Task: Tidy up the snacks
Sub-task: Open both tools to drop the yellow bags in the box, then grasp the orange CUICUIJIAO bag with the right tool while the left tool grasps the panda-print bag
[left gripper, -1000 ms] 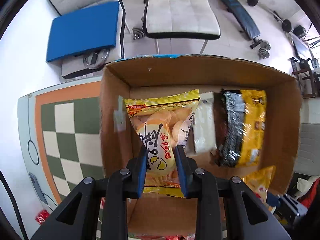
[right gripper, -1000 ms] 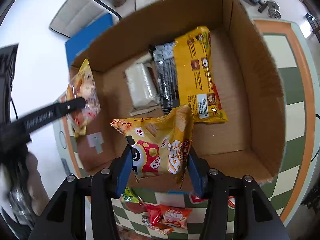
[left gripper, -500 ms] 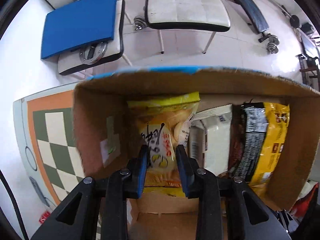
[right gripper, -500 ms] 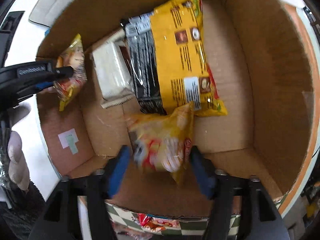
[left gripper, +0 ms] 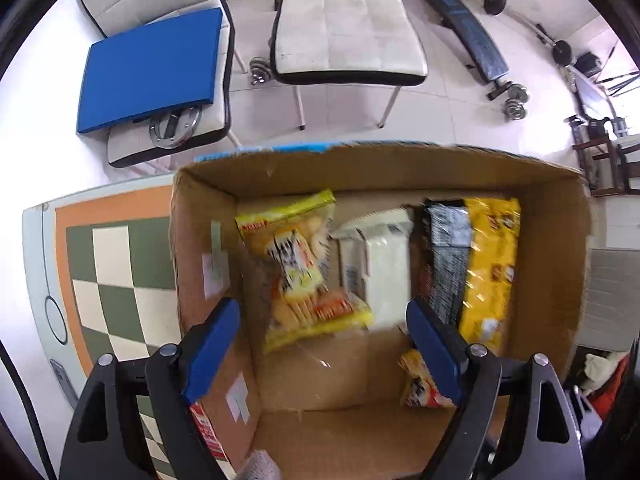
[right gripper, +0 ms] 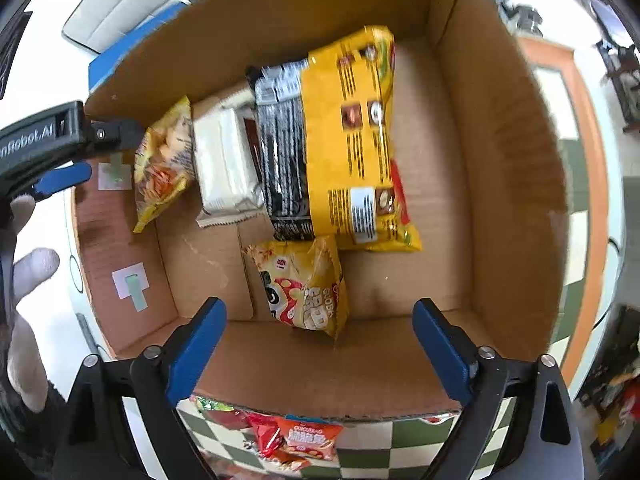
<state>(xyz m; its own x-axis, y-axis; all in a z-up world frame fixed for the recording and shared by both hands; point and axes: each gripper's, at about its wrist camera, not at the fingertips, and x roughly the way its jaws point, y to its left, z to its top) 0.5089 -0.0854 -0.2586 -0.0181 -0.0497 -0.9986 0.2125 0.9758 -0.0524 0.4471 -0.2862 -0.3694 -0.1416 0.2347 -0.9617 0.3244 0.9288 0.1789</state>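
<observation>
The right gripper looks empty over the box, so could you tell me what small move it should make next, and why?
Probably lift the right gripper out and back toward the red packets on the checkered cloth in front of the box. Its jaws are open, its yellow bag lies on the box floor, and those packets remain unpacked.

"nRobot.AI" on left tool arm, "QUICKBAG" on orange packet

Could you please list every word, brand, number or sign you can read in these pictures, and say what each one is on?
"nRobot.AI": on the left hand-held gripper, start cut off by the picture's edge.
"QUICKBAG": on the orange packet outside the cardboard box, likely but small.
Print on the yellow snack bag, the big yellow-and-black pack, the yellow cracker bag and the white pack: too blurred to read.
</observation>
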